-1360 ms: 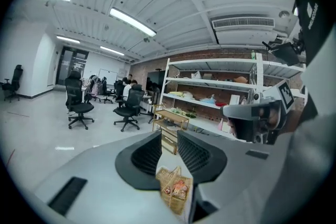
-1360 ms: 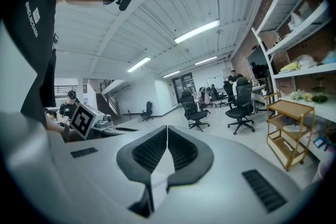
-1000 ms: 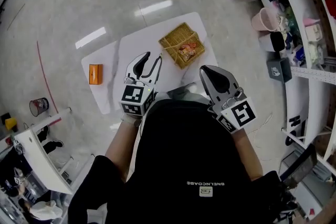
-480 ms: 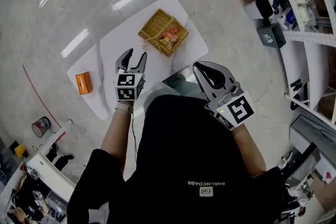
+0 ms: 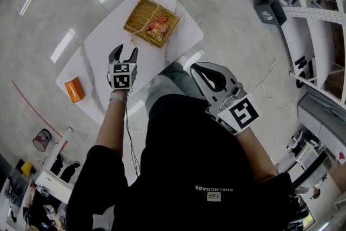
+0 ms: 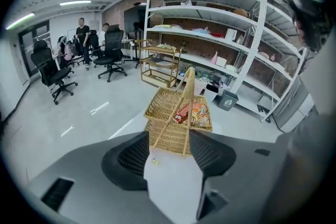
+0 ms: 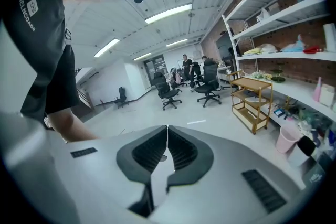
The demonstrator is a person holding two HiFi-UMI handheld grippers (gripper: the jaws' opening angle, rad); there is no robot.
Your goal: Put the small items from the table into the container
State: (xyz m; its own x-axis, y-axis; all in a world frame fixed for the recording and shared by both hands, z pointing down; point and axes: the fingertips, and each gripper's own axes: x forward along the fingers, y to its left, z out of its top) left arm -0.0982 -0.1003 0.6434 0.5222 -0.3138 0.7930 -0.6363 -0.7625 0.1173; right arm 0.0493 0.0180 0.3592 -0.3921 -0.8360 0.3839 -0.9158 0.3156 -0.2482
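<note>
From the head view I can see an orange box (image 5: 74, 89) near the far left edge of the white table (image 5: 108, 46), well apart from the wicker basket (image 5: 151, 21). Neither gripper view shows that box. The left gripper view shows the basket's upright handle and the red and orange packets (image 6: 191, 113) lying inside it. It also shows a tiny yellowish thing (image 6: 154, 161) on the tabletop just in front of the basket. The right gripper view looks past the table to office chairs, a wooden cart (image 7: 252, 97) and a pink bin (image 7: 287, 140).

The floor is glossy grey, with shelves along a brick wall.

My left gripper (image 5: 123, 53) hangs over the table just short of the basket. Its jaws are opening and grip nothing. My right gripper (image 5: 208, 74) is beside my body, off the table, with its jaws closed together and empty.
</note>
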